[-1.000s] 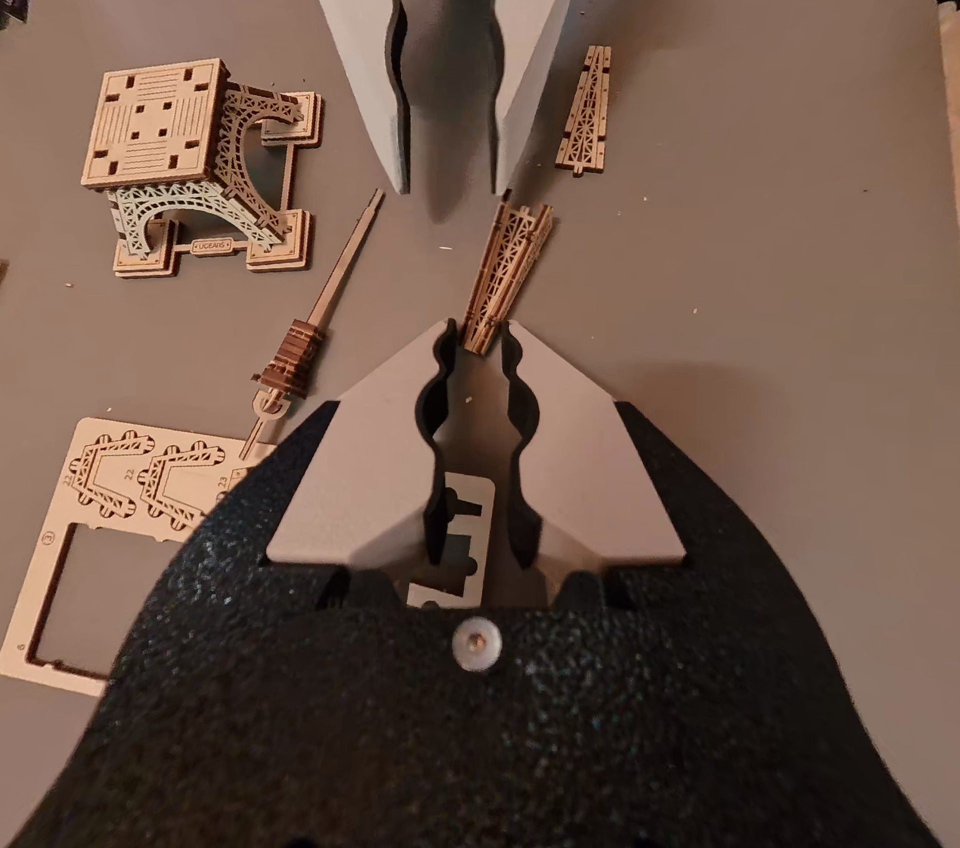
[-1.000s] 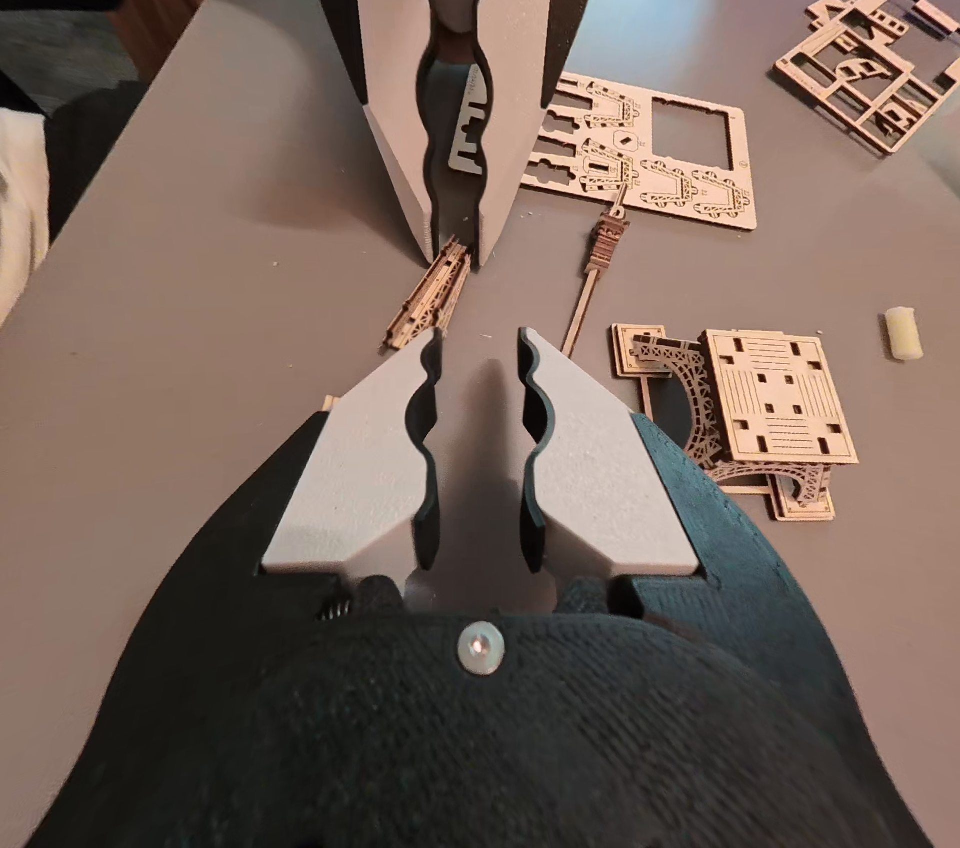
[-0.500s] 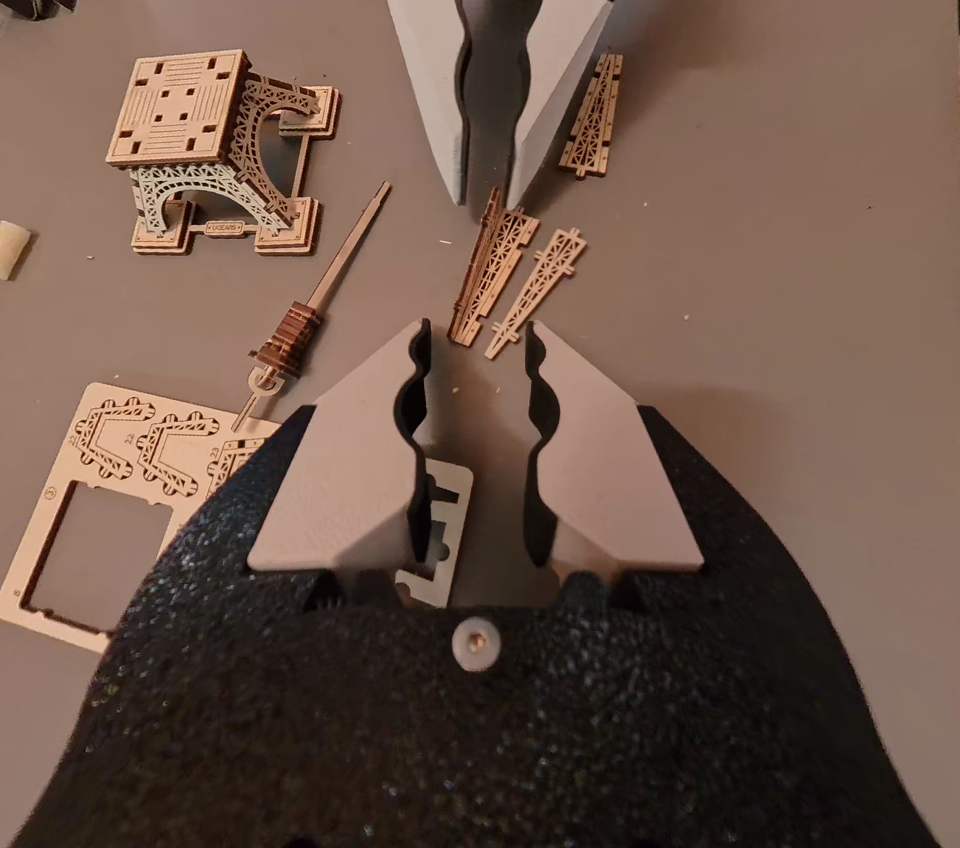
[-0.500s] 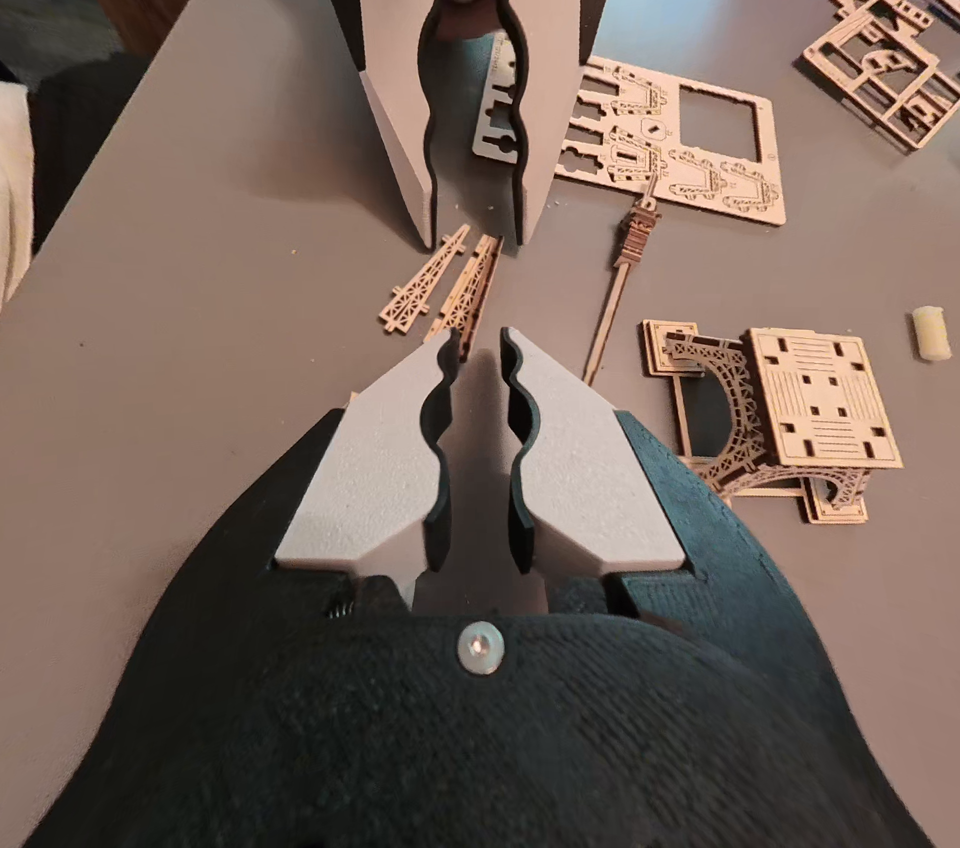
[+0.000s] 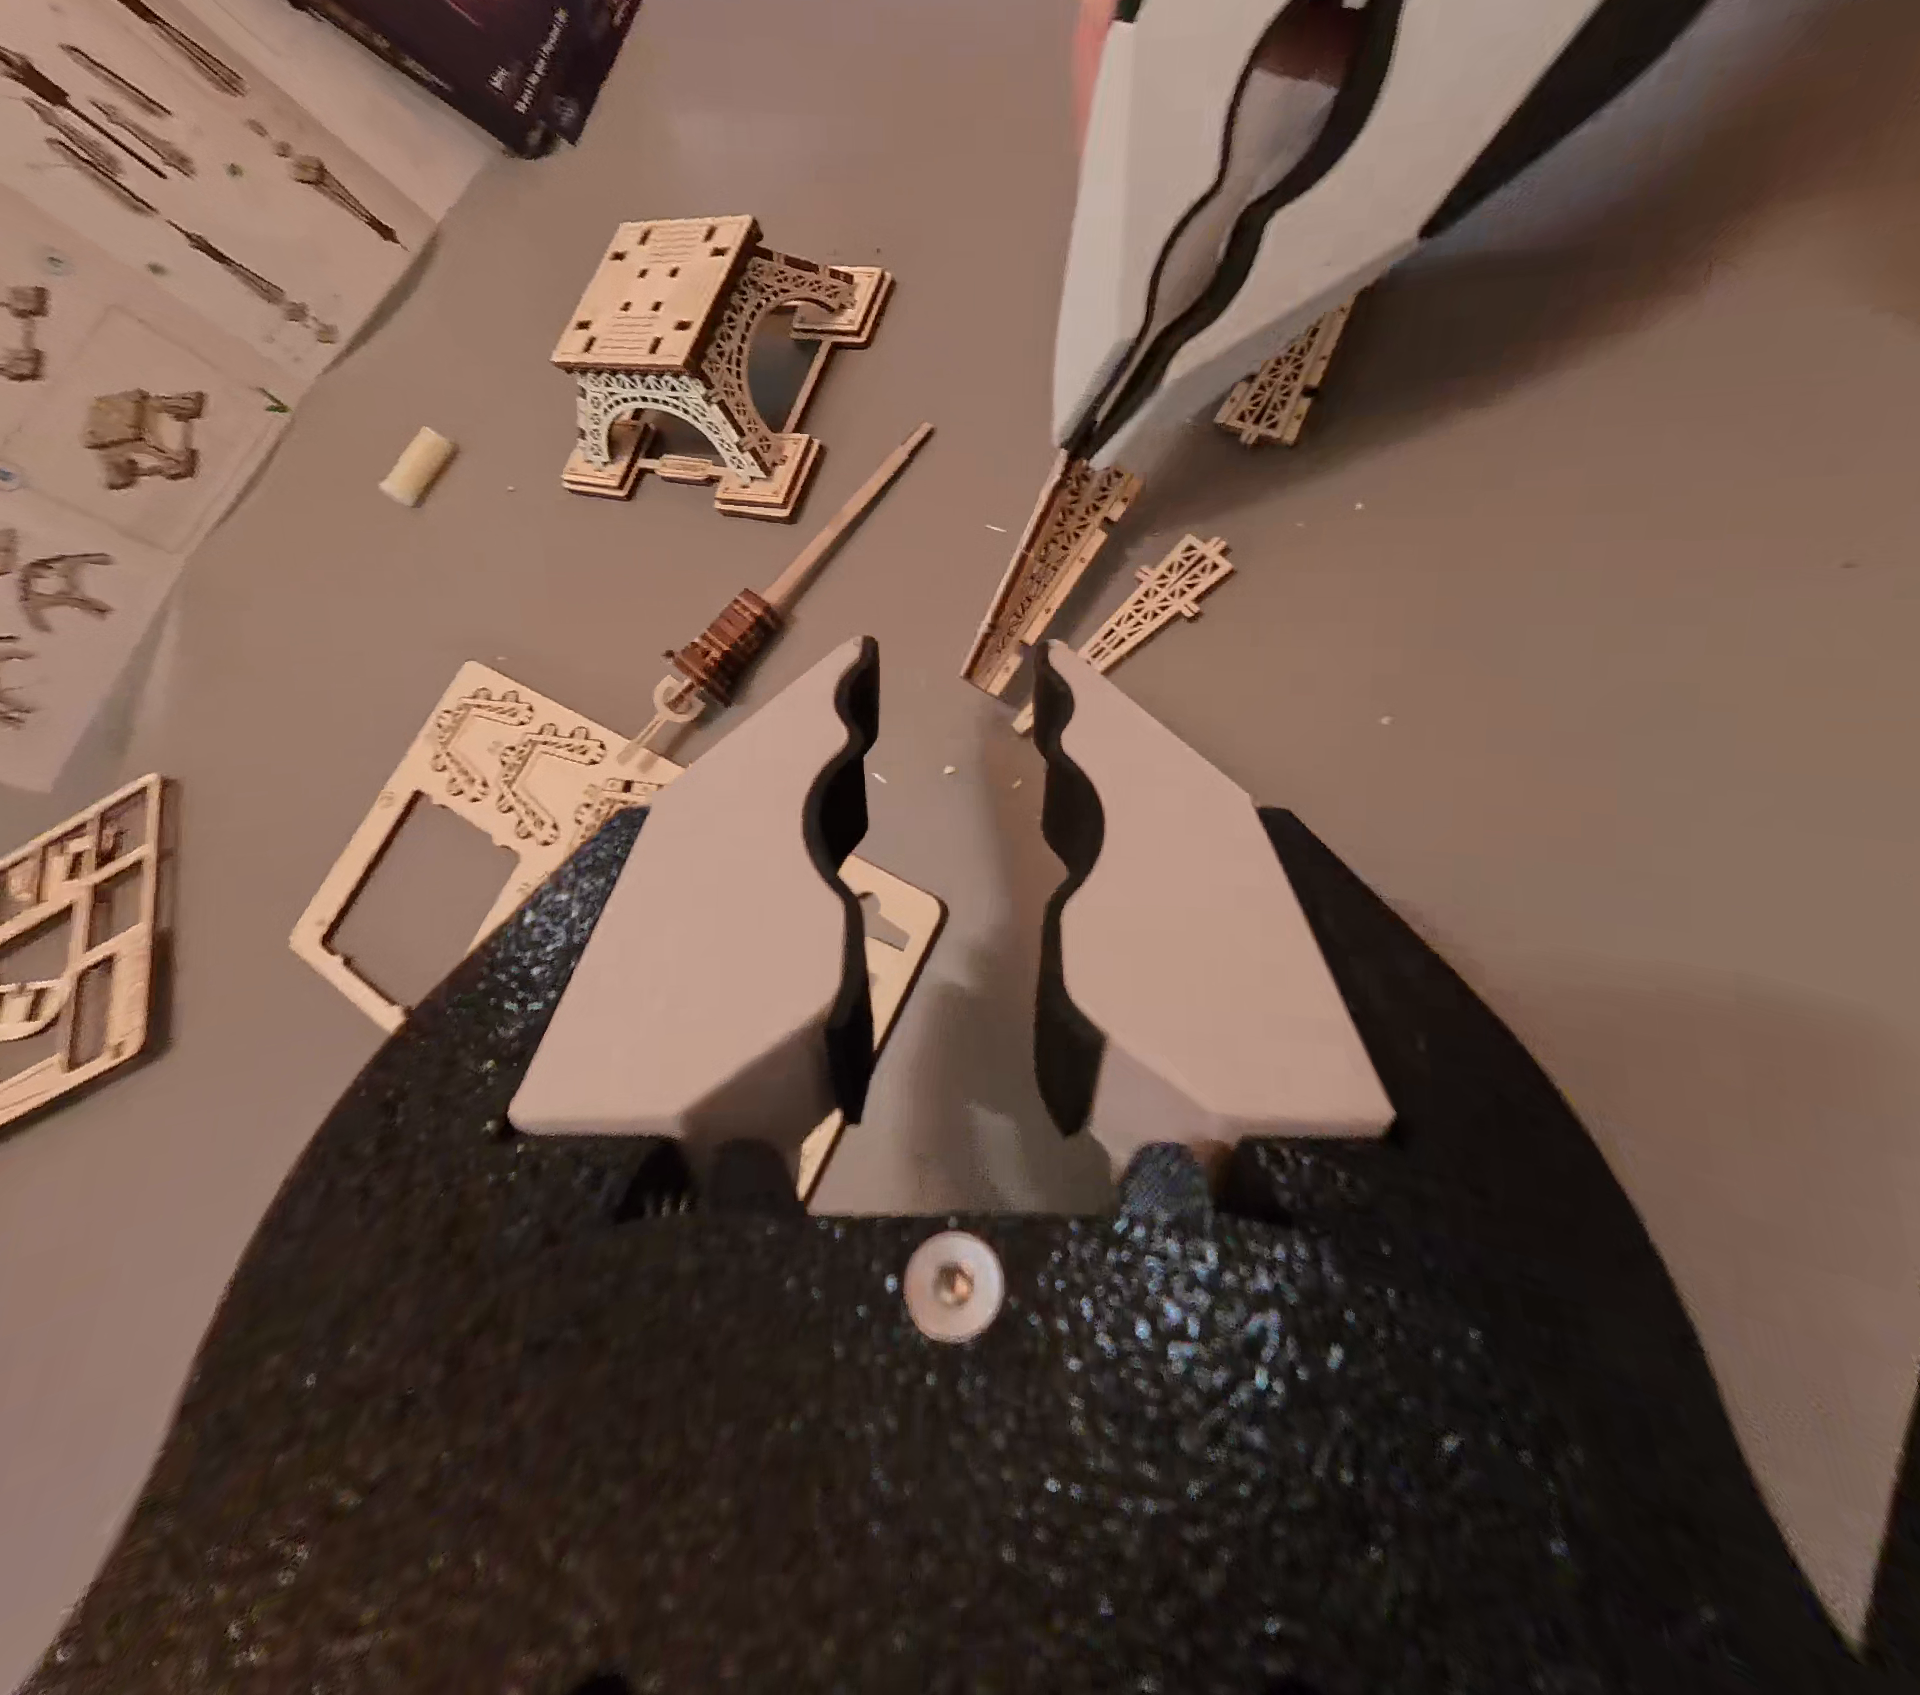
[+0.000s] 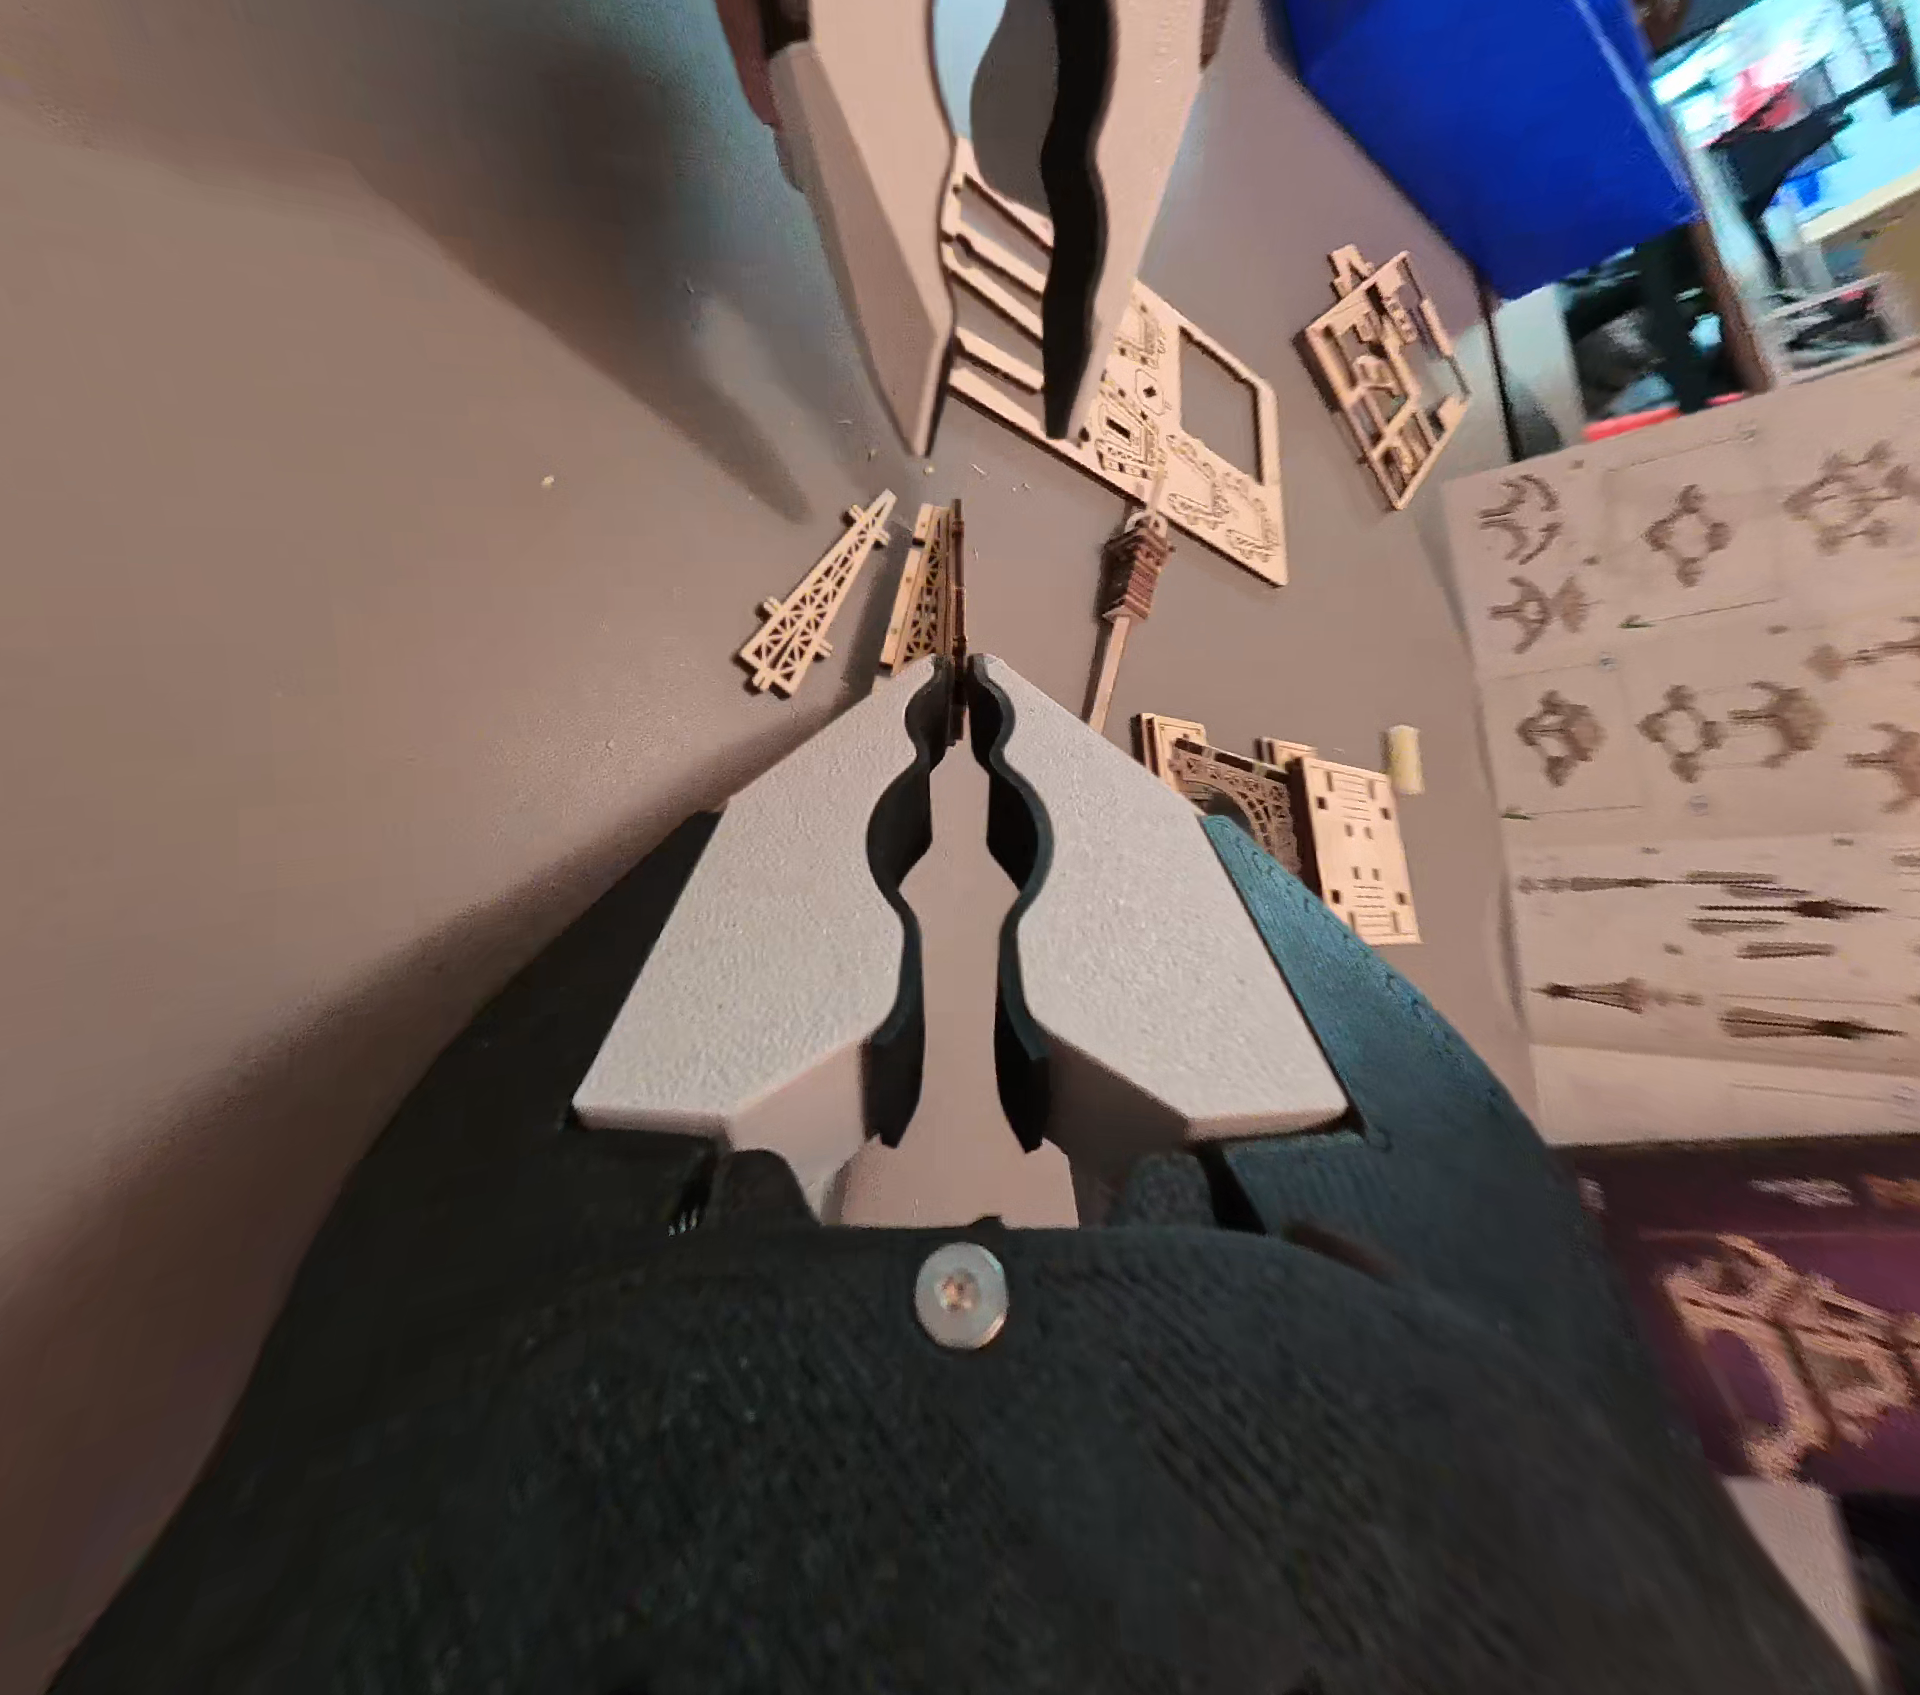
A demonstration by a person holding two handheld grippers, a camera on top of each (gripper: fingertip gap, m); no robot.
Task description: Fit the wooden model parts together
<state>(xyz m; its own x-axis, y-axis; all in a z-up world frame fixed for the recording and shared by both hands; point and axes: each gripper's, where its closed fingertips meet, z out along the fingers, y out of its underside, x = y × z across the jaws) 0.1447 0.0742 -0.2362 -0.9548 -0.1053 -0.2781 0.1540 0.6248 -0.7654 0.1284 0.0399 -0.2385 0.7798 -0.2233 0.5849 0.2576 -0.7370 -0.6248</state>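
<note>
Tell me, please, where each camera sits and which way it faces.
Left wrist view: on the left claw, looking down at the table; its open grey fingers and black body show.
Right wrist view: on the right claw, facing the opposite way; its fingers pinch the lattice assembly.
Shared: each sees the other claw, the assembly, the loose lattice strip, the tower base.

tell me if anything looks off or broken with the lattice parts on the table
One lattice panel lies loose and flat beside the joined lattice section, not slotted in. The right gripper is pinching that section's end. No visible breakage, only small wood crumbs.
</note>
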